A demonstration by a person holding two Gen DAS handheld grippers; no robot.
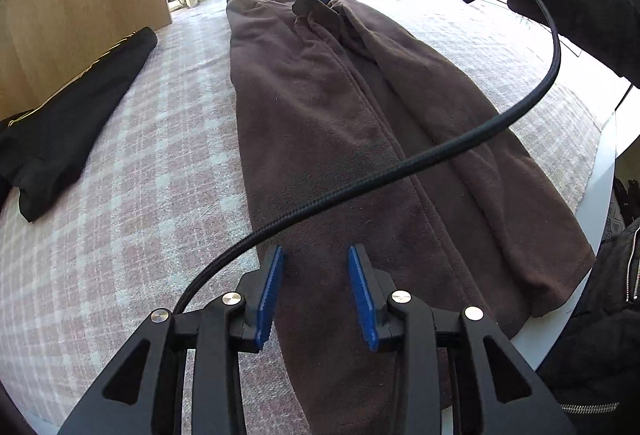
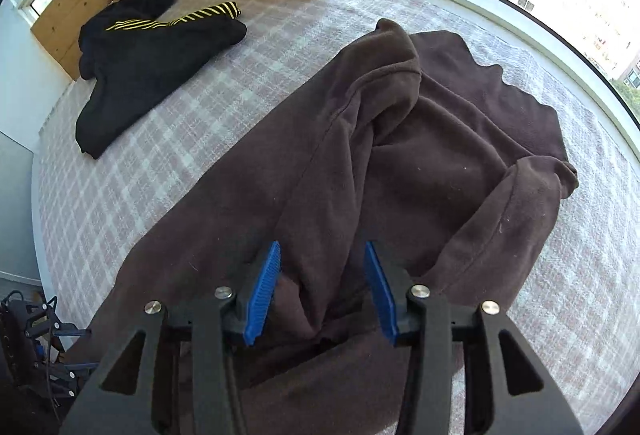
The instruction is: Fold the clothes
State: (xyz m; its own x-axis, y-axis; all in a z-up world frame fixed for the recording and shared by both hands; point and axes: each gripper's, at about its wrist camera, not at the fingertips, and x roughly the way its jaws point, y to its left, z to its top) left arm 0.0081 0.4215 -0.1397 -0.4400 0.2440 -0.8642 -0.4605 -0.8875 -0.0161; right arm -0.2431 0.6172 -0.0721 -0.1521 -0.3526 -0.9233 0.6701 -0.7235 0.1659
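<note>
Brown fleece garment (image 1: 320, 139) soft, limp, non-slip; grip hem and bunched far end; left gripper (image 1: 316, 295) and right gripper (image 2: 320, 291) both released.

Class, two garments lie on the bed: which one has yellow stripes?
The black garment beside the wooden panel; the brown fleece garment under the grippers is plain.
</note>
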